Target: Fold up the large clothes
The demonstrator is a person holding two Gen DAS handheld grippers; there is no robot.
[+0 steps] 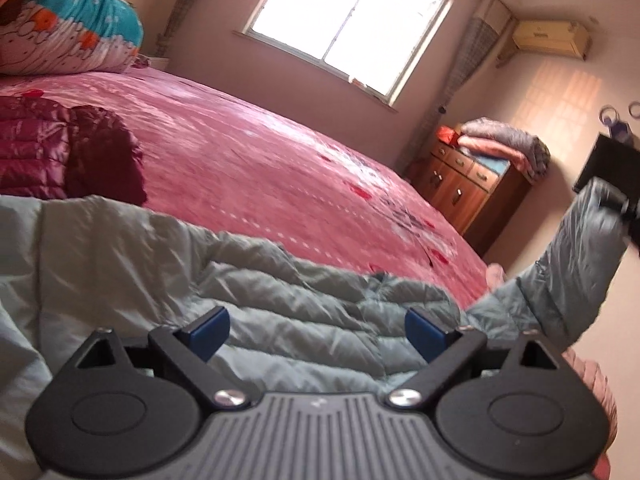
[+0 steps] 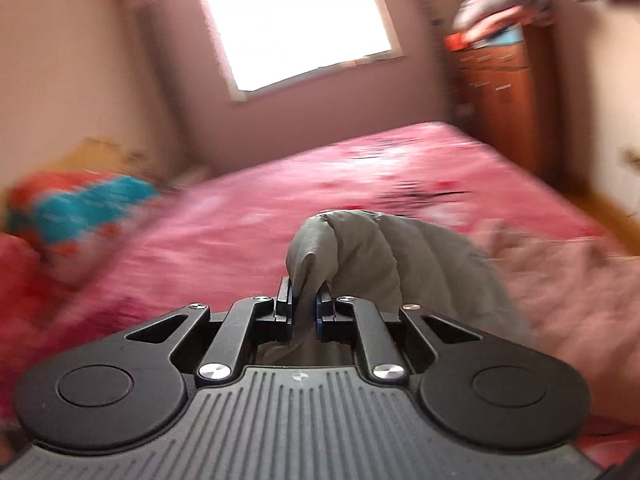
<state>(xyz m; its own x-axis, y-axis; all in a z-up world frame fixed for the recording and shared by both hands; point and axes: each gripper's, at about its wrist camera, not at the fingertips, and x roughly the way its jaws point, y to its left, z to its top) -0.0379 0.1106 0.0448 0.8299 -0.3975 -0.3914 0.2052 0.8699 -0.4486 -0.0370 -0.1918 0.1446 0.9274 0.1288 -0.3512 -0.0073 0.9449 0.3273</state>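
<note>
A grey padded jacket (image 1: 280,280) is spread on the near edge of the pink bed (image 1: 248,148).

The left gripper (image 1: 318,330) is held over the jacket body with its blue-padded fingers spread wide, nothing between them. The jacket's sleeve (image 2: 360,248) is pinched in the right gripper (image 2: 305,304) and lifted clear of the bed. Further back, a maroon jacket (image 1: 60,152) and folded bedding (image 1: 68,20) are seen, then a wooden cabinet (image 1: 472,184) beneath the window (image 1: 344,24).

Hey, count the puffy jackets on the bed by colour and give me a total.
Grey puffy jacket: 1, its sleeve pinched in the right tongs
Maroon puffy jacket: 1
Total: 2
</note>
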